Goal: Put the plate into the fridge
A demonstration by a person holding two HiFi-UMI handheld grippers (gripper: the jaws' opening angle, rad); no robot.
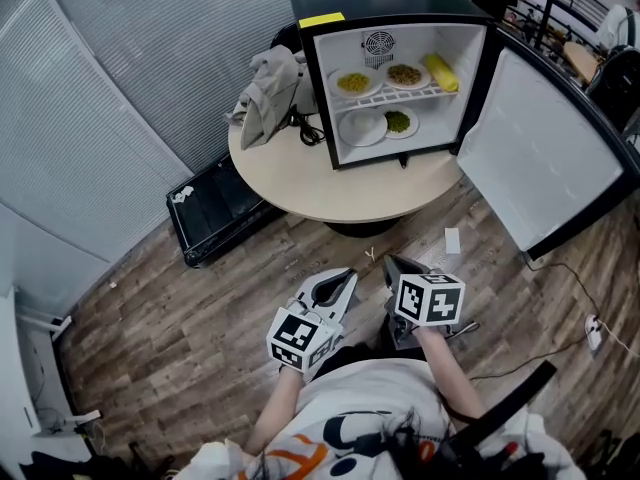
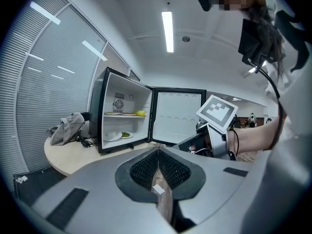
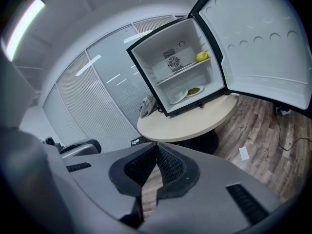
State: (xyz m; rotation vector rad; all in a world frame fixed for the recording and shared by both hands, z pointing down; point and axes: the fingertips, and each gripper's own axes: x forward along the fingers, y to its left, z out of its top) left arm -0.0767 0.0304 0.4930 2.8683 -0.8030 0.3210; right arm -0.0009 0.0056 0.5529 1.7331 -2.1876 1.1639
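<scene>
A black mini fridge (image 1: pixel 395 8) stands on a round beige table (image 1: pixel 300 183) with its door (image 1: pixel 545 158) swung wide open to the right. On its lower shelf lie an empty white plate (image 1: pixel 362 127) and a plate of green food (image 1: pixel 399 122). The upper shelf holds two plates of food (image 1: pixel 353 82) and a yellow item (image 1: pixel 441 71). Both grippers hang low near the person's body, well short of the table. My left gripper (image 1: pixel 345 276) (image 2: pixel 158 150) is shut and empty. My right gripper (image 1: pixel 392 263) (image 3: pixel 156 147) is shut and empty too. The white plate (image 3: pixel 178 98) also shows in the right gripper view.
A grey cloth (image 1: pixel 265 93) and a black cable (image 1: pixel 308 130) lie on the table left of the fridge. A black case (image 1: pixel 215 208) sits on the wood floor by the blinds. A paper scrap (image 1: pixel 452 240) and a cable (image 1: pixel 575 283) lie on the floor at the right.
</scene>
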